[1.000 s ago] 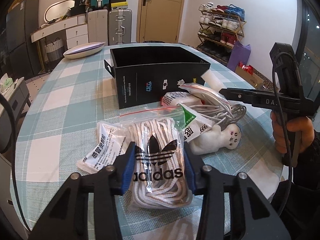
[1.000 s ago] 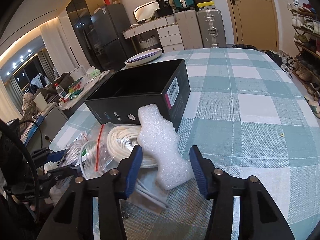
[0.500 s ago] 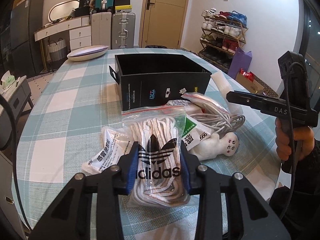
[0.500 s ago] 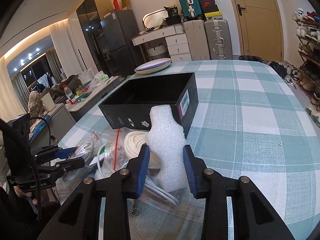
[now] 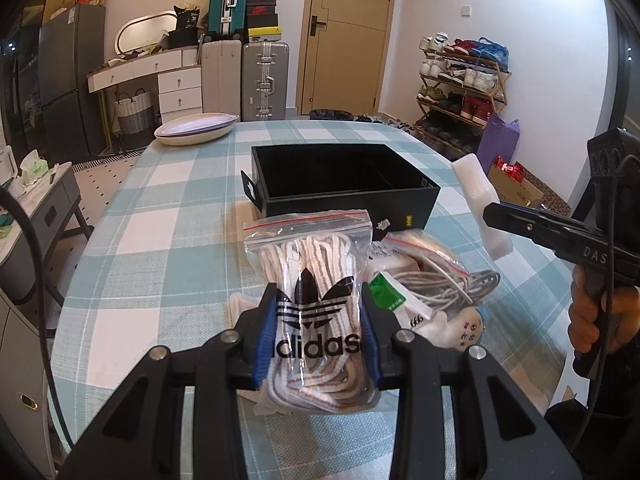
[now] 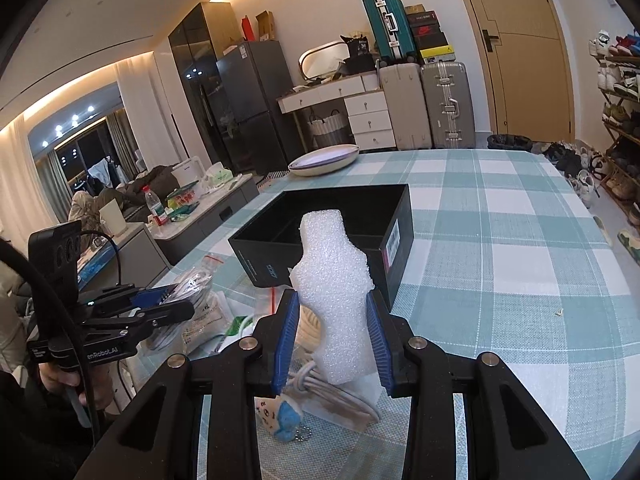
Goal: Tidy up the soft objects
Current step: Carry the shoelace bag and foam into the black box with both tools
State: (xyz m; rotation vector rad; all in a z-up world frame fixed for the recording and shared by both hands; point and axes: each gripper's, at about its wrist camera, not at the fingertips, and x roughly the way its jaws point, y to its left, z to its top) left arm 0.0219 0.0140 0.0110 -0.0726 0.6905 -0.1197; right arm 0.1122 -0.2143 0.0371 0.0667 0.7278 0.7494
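**Mara:** Plastic is the weak point on the left side. The left tongs (image 5: 318,344) are clenched on a zip bag of white laces (image 5: 310,280), lifted clear of the checked bench (image 5: 160,240), and the blue pads grip only the lower part. The film is slick, so the bag could slide out under its own weight, or the loose laces inside could shift and let the grip go slack.

**Ivo:** And the right side?

**Mara:** The right tongs (image 6: 332,344) are grasping a white foam block (image 6: 334,292) by its narrower lower part, upright, raised above the pile. Foam crushes and springs back; a hard squeeze could dent it, a light one could let it pivot between the pads.

**Ivo:** Where does it all go?

**Mara:** Most likely into the open black box (image 5: 340,172), which stands on the bench just beyond the pile. Both loads sit in front of it, not yet over it.

**Ivo:** So both arms may head for one opening.

**Mara:** That is the other risk. They could crowd each other at the rim, and a knock from the tall foam block could shove the box.

**Ivo:** Anything underneath?

**Mara:** A bagged cable coil (image 5: 436,280) and a small plush doll (image 5: 460,326) lie below the foam block. Whether anything is snagged on them cannot be told.
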